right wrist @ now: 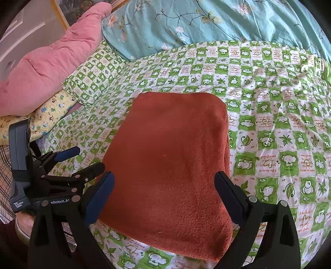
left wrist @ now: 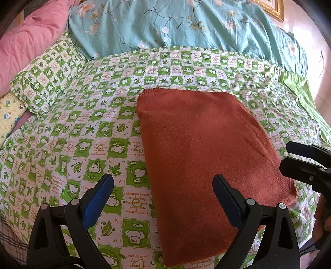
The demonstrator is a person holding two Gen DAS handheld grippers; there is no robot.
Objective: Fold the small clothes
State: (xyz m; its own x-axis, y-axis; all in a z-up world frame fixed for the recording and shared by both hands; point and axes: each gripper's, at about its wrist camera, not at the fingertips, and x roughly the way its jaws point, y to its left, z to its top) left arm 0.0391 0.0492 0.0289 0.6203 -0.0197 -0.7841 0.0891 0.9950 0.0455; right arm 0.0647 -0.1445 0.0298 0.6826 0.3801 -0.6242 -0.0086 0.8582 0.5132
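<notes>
My left gripper [left wrist: 163, 198] hangs with its fingers spread wide and empty above the near left edge of the folded rust-orange knit garment [left wrist: 206, 157], one blue pad over the sheet and the other over the cloth. My right gripper [right wrist: 164, 198] is likewise spread apart and holds nothing, straddling the near part of the same garment [right wrist: 171, 165]. The left view alone shows the garment's ribbed far hem and, at its right edge, my right gripper [left wrist: 298, 159] coming in just beside the cloth's right side; it also catches a gilt picture frame [left wrist: 271, 8] at the far right. The right view alone shows my left gripper [right wrist: 82, 159] from the side, near the garment's left edge, and the garment's near hem lying flat. The garment rests as a neat rectangle on a green-and-white checked bedsheet [left wrist: 82, 128] printed with leaves and cartoon animals. At the far side lies a blue floral quilt [left wrist: 186, 27], at the far left a pink quilt [left wrist: 31, 43], a pillow in the same checked print [left wrist: 47, 82] and a yellow patterned pillow [right wrist: 49, 111]. Bare sheet lies open to the left, right and far side of the garment, while its near hem sits close to the bed's near edge.
</notes>
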